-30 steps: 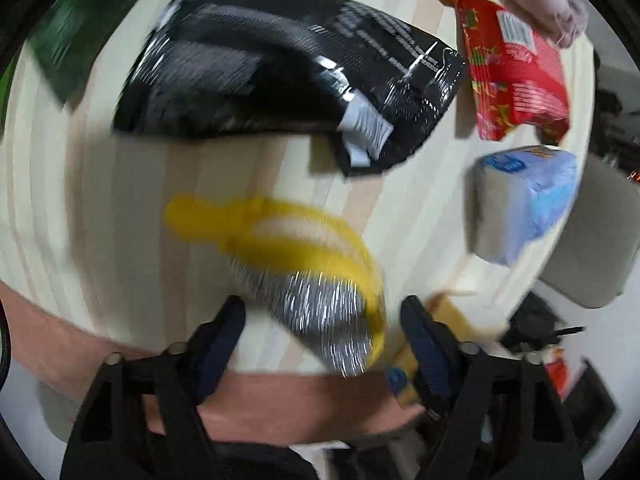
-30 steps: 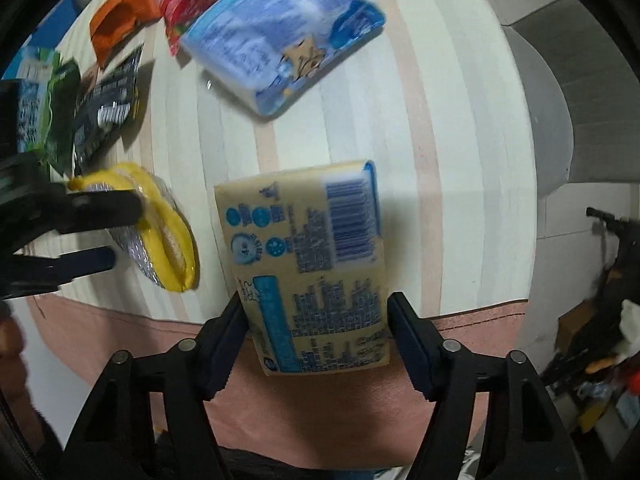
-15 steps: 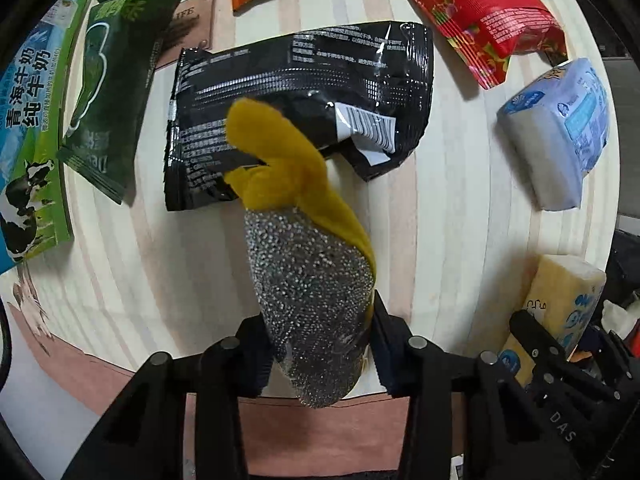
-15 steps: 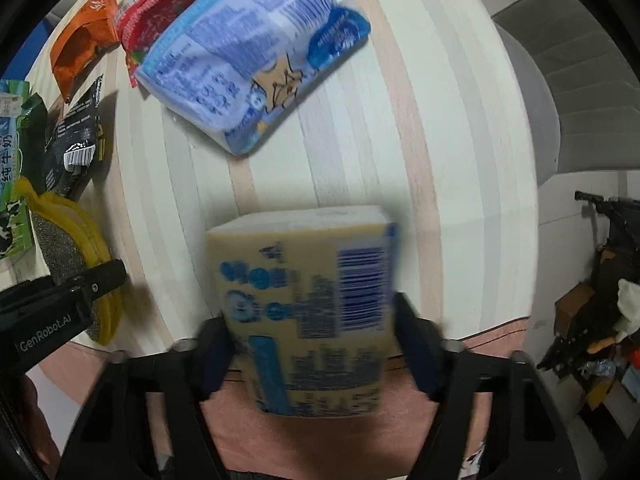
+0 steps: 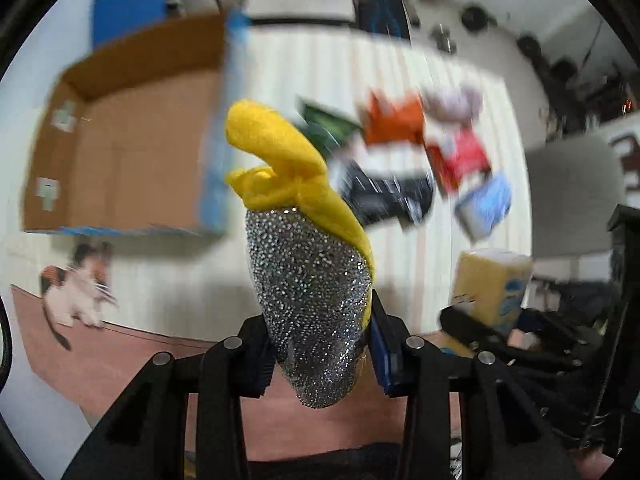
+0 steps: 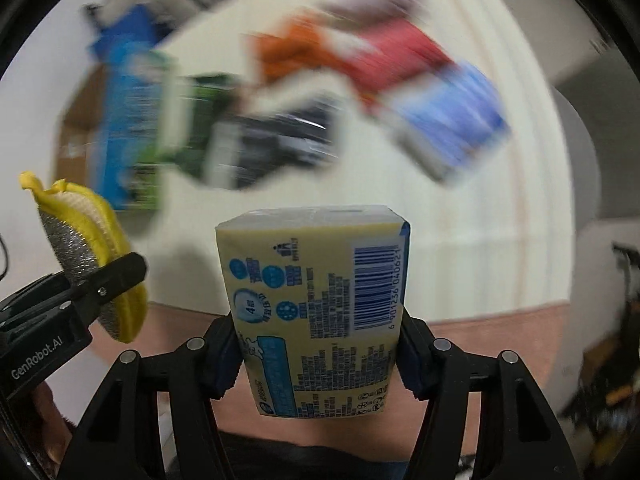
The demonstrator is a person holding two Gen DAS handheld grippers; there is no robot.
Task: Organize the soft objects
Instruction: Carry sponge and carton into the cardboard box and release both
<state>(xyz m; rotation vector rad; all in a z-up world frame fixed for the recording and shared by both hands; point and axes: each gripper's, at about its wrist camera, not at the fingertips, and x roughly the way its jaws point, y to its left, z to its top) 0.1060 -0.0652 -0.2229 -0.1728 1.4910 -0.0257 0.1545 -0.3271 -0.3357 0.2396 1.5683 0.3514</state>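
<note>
My left gripper [image 5: 322,354] is shut on a silver scouring pad with a yellow cloth back [image 5: 312,292] and holds it up above the table; it also shows at the left of the right wrist view [image 6: 86,264]. My right gripper [image 6: 318,354] is shut on a pale yellow tissue pack [image 6: 320,304] with blue print and a barcode, also lifted; the pack shows at the right of the left wrist view [image 5: 490,284]. An open cardboard box [image 5: 120,152] stands on the table at the far left.
Blurred on the striped table [image 5: 280,80] lie a black packet [image 5: 392,196], a red packet [image 5: 460,156], an orange packet [image 5: 394,120], a green packet [image 5: 324,128] and a blue tissue pack [image 5: 486,204]. A cat figure [image 5: 76,288] sits near the front left edge.
Both grippers have lifted and tilted up with their loads; the view now takes in the box and the room beyond. The left gripper, open a second ago, closed on the scouring pad.
</note>
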